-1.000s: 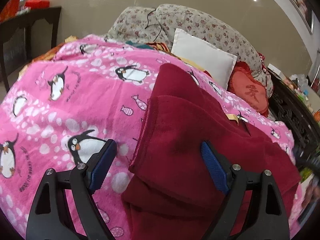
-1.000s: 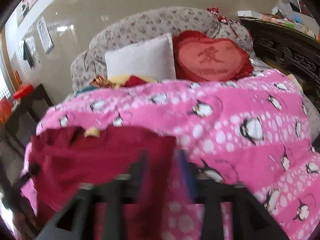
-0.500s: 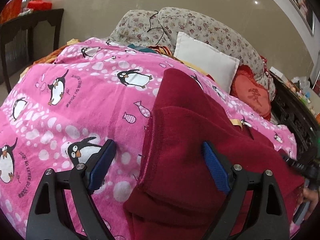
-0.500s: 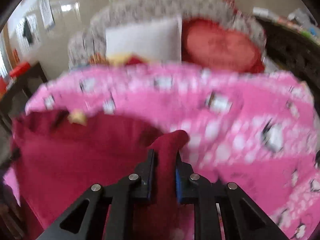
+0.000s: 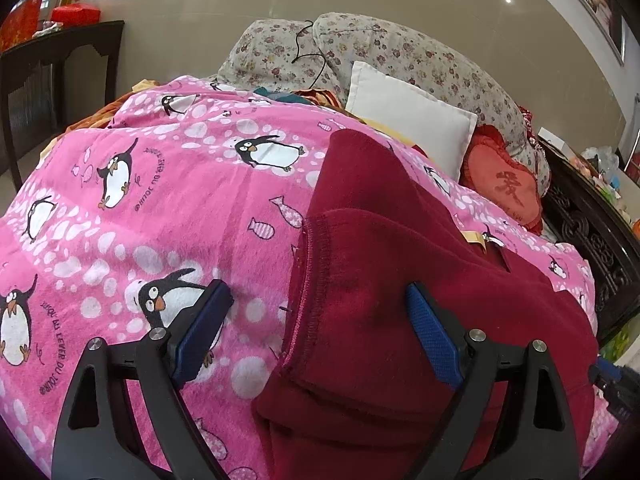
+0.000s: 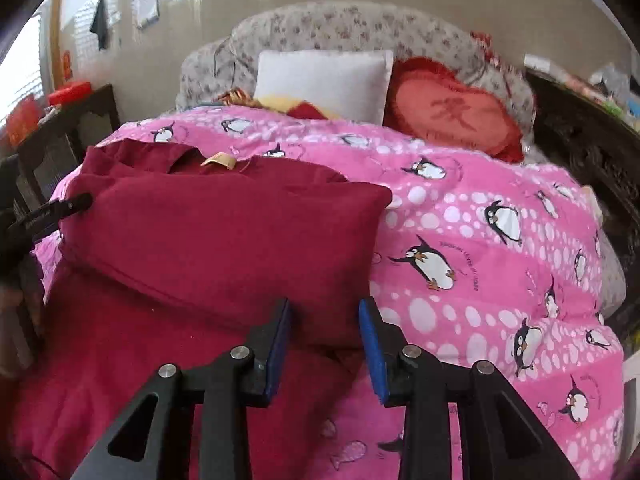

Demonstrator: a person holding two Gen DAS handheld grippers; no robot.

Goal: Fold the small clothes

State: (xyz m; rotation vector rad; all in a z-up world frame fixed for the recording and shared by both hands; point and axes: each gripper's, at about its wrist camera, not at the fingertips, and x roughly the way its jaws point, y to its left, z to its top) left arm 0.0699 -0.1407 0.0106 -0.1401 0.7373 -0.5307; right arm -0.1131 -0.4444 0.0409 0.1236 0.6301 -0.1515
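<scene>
The left hand-held gripper [image 5: 316, 320] hangs with its jaws wide apart and empty, straddling the stitched left edge of the dark red garment [image 5: 400, 264]; pink penguin blanket [image 5: 160, 200] lies under its left finger, red cloth under its right. The garment lies on the bed ahead of both tools, its long axis running away from them toward the white pillow [image 6: 324, 80]. The right hand-held gripper [image 6: 324, 332] is also parted, holding nothing, just short of the folded-over flap's near right corner, so it looks the nearer one for the next fold.
</scene>
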